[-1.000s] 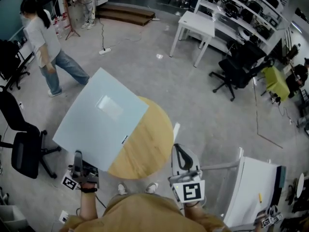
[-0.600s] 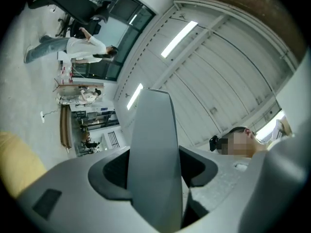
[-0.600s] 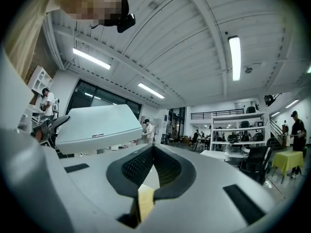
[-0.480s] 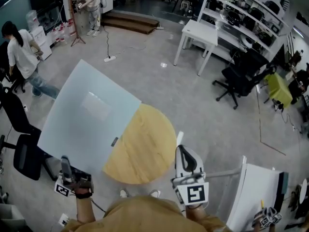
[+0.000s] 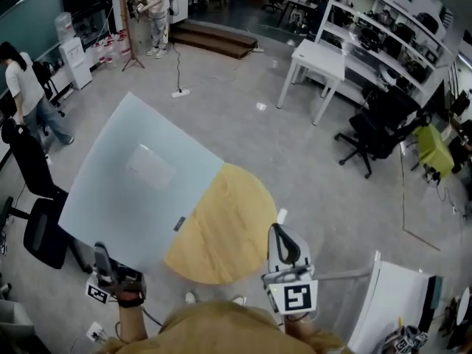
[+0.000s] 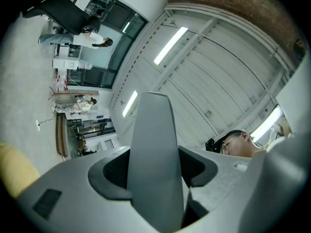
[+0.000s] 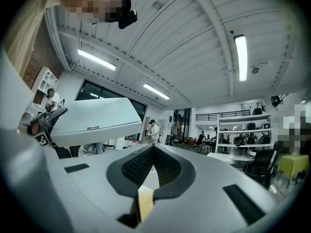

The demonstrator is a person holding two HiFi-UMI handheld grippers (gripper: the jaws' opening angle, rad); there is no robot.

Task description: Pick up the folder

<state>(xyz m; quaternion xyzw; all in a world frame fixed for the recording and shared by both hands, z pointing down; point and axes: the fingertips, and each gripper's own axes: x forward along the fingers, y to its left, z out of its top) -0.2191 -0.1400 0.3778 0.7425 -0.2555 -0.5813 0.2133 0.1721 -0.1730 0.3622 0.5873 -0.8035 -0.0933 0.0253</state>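
left gripper [image 5: 101, 255] clamped on folder [image 5: 140, 179] corner | folder raised higher off round table [image 5: 228, 231] than a second ago | right gripper [image 5: 279, 234] closed, empty | pickup looks done

Concealed and cropped items, one moment.
Folder [image 5: 140, 175]: covers the left part of the round bench [image 5: 228, 227]; print on its pale label [image 5: 150, 167] and dark tag [image 5: 179, 223] too small to read. Left claw [image 5: 99, 248]: tips meet the folder's near edge in the head view, contact too small to tell; in the left gripper view the folder, edge-on between the jaws, blocks the middle of the room. Right claw [image 5: 276, 231]: its own view shows only a sliver of bench through the gap under its closed tips. Wearer's torso [image 5: 221, 329]: cut off by the near edge. White bench [image 5: 398, 301], near right: cropped. Far shelves [image 5: 391, 28]: contents too small to tell.
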